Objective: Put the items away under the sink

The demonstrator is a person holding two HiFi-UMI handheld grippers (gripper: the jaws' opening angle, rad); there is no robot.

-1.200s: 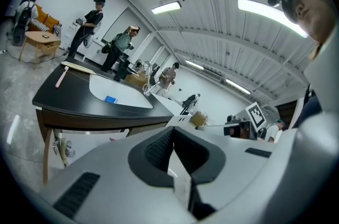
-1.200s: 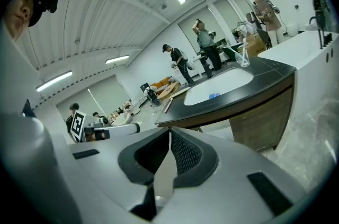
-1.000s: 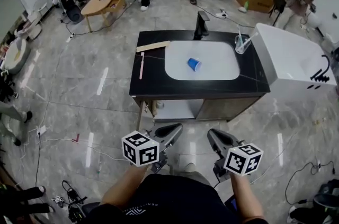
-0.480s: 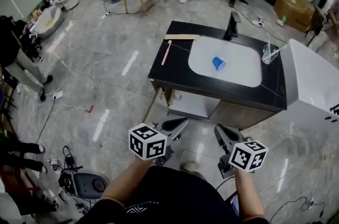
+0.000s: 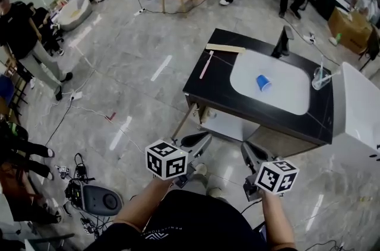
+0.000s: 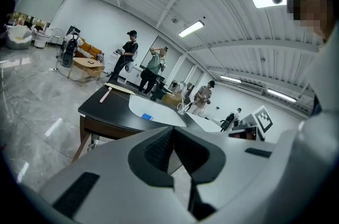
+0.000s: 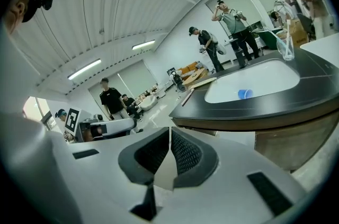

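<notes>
While the left gripper point(image 5: 200, 140) and right gripper point(image 5: 247, 151) are both hanging with jaws pressed together on nothing, well apart from the sink point(image 5: 291, 102), the cup point(image 5: 263, 82) is lying in its basin and the toothbrush point(image 5: 206, 64) is resting on the tabletop point(image 5: 217, 88) beside it. The cup is looking light, thin-walled and easily crushed, so a gentle pinch across its rim is seeming best. The stiff, slim toothbrush is calling for a mid-handle hold.

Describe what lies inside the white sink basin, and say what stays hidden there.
Only a blue cup shows in the white basin, apparently lying on its side. The patch of basin under the cup is covered, and the cup's inside is too small to make out.
</notes>
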